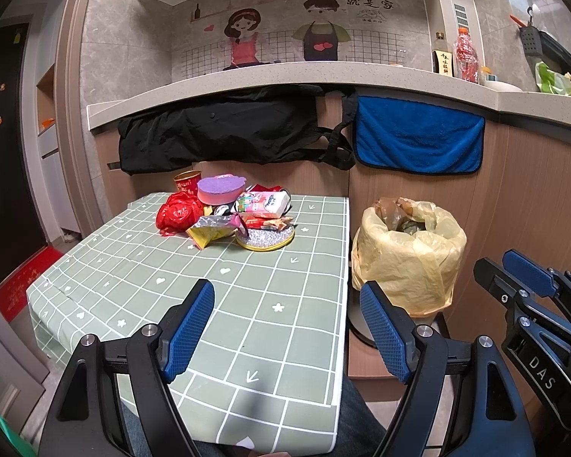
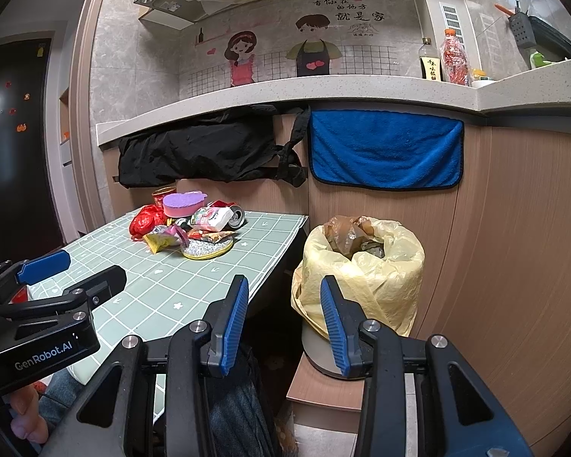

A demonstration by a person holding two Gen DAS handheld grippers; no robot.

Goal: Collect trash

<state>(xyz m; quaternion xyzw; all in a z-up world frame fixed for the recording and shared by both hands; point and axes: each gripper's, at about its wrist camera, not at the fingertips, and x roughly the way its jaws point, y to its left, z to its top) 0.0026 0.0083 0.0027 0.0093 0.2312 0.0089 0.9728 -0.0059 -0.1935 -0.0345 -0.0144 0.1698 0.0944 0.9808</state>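
A heap of trash (image 1: pixel 228 209) lies at the far end of the green checked table (image 1: pixel 224 304): a red plastic bag (image 1: pixel 177 213), a purple and pink sponge (image 1: pixel 219 188), a tissue pack (image 1: pixel 264 203), crumpled wrappers and a round glittery lid (image 1: pixel 266 238). The same trash heap (image 2: pixel 188 224) shows in the right wrist view. A bin lined with a yellow bag (image 1: pixel 407 255) stands right of the table, partly filled. My left gripper (image 1: pixel 287 327) hangs open over the near table, empty. My right gripper (image 2: pixel 283 320) is open and empty, facing the yellow-lined bin (image 2: pixel 361 266).
A black bag (image 1: pixel 217 133) and a blue towel (image 1: pixel 418 137) hang from the counter edge behind the table. Bottles (image 1: pixel 455 55) stand on the counter. The bin sits on a low wooden stool (image 2: pixel 323 388). A person's legs (image 2: pixel 236 411) are below the table's near edge.
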